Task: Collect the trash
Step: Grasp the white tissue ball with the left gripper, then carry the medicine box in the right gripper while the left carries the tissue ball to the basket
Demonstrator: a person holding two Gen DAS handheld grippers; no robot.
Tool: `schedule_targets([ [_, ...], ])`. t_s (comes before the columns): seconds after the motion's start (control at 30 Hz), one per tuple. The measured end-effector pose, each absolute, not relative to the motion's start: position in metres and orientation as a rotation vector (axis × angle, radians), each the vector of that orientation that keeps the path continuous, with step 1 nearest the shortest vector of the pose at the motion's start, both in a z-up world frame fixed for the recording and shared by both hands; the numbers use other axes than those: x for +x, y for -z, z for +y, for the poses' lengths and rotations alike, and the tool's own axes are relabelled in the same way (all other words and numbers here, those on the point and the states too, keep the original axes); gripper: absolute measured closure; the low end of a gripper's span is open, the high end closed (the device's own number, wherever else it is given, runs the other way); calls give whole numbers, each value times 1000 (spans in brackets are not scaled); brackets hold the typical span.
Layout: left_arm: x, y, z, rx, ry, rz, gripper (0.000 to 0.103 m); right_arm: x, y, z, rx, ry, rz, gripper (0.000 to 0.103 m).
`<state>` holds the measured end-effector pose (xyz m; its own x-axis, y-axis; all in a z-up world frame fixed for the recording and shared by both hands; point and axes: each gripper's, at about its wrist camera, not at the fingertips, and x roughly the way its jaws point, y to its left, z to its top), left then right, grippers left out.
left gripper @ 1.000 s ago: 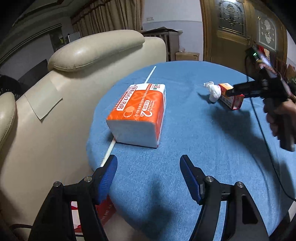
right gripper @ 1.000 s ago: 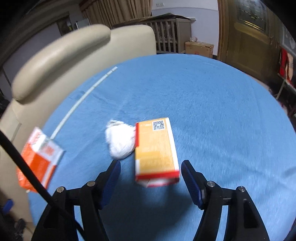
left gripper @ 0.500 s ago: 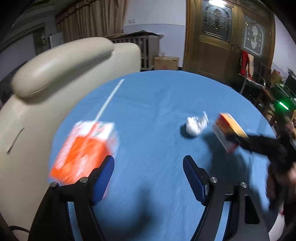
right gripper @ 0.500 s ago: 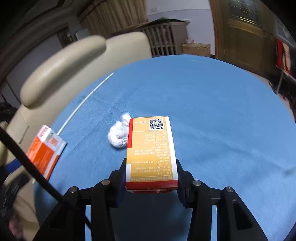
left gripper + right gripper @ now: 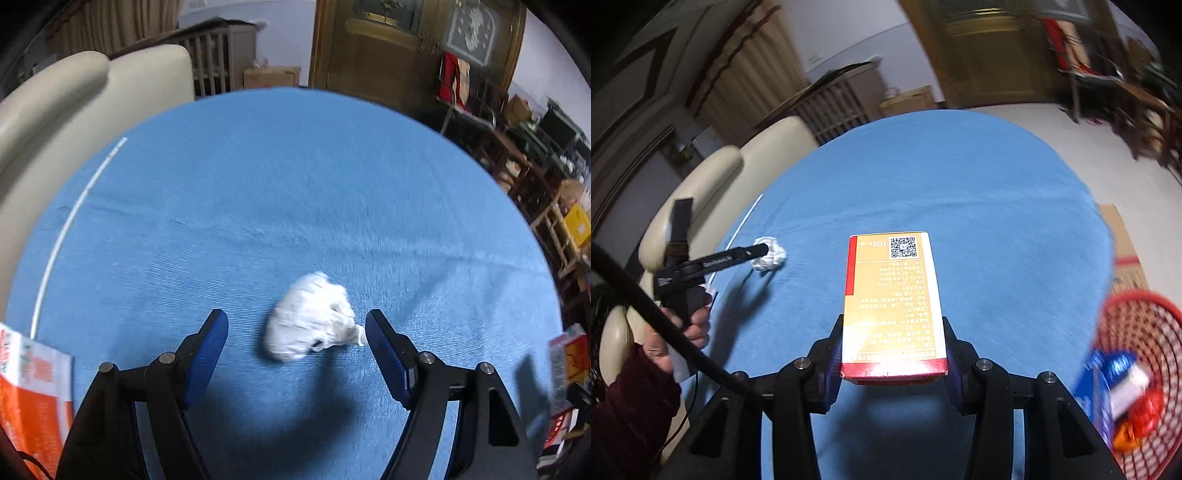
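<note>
The orange box (image 5: 892, 302) is clamped between the fingers of the right tool (image 5: 892, 363), held above the blue bench (image 5: 979, 206) near a red mesh basket (image 5: 1137, 332). The left tool (image 5: 295, 328) is held wide open around a crumpled white tissue (image 5: 312, 323) lying on the bench

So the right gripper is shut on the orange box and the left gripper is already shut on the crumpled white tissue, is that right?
Not quite. The left gripper is open: in the left wrist view its jaws stand wide on either side of the crumpled white tissue, which lies on the blue tablecloth. The right gripper is indeed shut on the orange box.
</note>
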<state>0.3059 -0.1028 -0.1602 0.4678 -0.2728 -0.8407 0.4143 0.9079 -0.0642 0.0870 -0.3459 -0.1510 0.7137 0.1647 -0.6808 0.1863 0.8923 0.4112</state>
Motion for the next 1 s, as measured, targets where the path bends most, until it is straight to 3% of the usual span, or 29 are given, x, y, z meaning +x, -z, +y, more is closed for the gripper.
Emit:
schedule_targets([
  [0.07,308,167,-107,163,414,1008,26,75,153,-355,507,30,776,55],
  [0.1,307,169,-107,154,420,1005,36,71,153,-359,515,36,770,55],
  [0.13,307,171,-108,145,432,1007,55,67,152,-361,520,40,763,55],
  [0.2,305,170,-106,130,427,1013,59,61,149,-364,529,42,747,55],
  [0.23,302,167,-105,123,425,1005,66,60,148,-363,532,42,740,55],
  [1.0,99,16,-117,231,442,638,67,-78,60,-355,498,16,459,55],
])
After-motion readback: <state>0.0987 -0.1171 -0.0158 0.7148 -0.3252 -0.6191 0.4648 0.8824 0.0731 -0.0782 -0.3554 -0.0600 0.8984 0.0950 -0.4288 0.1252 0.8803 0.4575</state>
